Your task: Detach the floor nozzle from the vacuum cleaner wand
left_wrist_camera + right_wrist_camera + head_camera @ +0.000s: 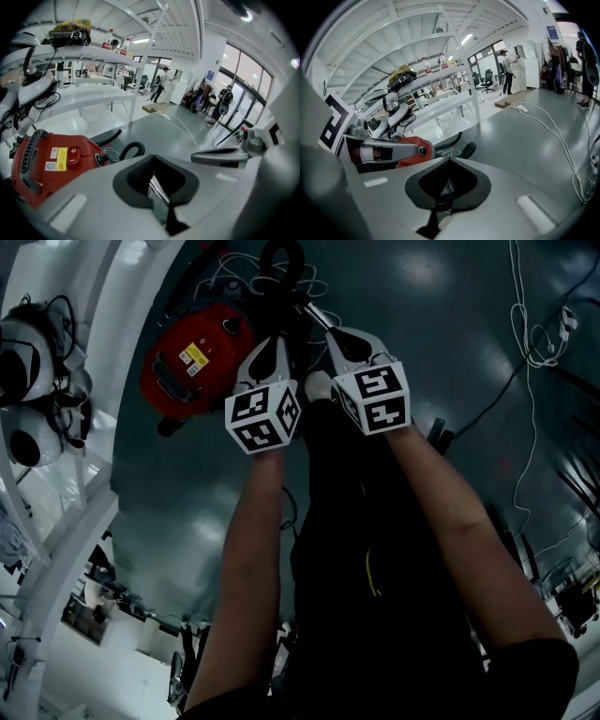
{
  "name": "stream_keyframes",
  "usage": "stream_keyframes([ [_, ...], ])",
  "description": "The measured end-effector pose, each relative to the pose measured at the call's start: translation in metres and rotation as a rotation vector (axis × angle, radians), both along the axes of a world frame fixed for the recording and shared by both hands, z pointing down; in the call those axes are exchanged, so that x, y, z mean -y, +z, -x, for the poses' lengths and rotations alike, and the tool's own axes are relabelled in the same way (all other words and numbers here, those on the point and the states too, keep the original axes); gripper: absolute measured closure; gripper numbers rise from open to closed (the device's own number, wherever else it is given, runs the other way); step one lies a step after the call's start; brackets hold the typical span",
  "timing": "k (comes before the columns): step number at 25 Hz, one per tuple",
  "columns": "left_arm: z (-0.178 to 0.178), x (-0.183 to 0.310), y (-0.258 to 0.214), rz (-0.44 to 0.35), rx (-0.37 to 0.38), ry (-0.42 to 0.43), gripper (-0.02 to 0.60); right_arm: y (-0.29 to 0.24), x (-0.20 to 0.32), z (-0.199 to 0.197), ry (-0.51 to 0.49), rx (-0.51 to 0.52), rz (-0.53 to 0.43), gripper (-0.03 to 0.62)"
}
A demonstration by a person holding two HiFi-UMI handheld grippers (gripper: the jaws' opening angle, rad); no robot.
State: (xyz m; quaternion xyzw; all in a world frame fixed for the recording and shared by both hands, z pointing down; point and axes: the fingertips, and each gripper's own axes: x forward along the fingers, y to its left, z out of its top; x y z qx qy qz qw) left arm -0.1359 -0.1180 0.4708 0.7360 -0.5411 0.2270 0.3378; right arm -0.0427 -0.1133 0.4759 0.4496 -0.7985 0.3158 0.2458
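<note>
**Left claw [154, 178] and right claw [445, 185] pinch the slim chrome wand [157, 193]**

Both claws are held out side by side, well apart from the person's body on bare forearms. Their white cubes with black square markers [264, 416] nearly touch in the head view.

In the left gripper view the grey jaws are pressed together. The bright metal tube runs through the black padded hollow between them, so the left claw is pinching the chrome wand.

In the right gripper view the jaws are likewise drawn together. A pale sliver of what looks like the same tube sits in their hollow, though it is small and dim.

From the head, a short bright stretch of the wand shows just ahead of the right claw's tips. It slants up toward a looped black ribbed hose [281, 259].

The floor nozzle itself cannot be made out; the area below the claws is dark.

A round red plastic vacuum canister [192, 362] with a yellow label lies on the glossy dark grey floor [450, 352], just left of the left claw.

A white metal shelving rack [103, 296] runs along the left side. A thin white cable [530, 334] trails over the floor well to the right.
</note>
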Motion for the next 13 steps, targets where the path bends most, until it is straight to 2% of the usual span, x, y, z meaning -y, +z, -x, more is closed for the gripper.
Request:
stream_keyframes([
  [13, -0.0001, -0.0049, 0.0080, 0.012, -0.004, -0.004, 0.572, 0.0022, 0.0025, 0.0046, -0.004, 0.000, -0.017, 0.599],
])
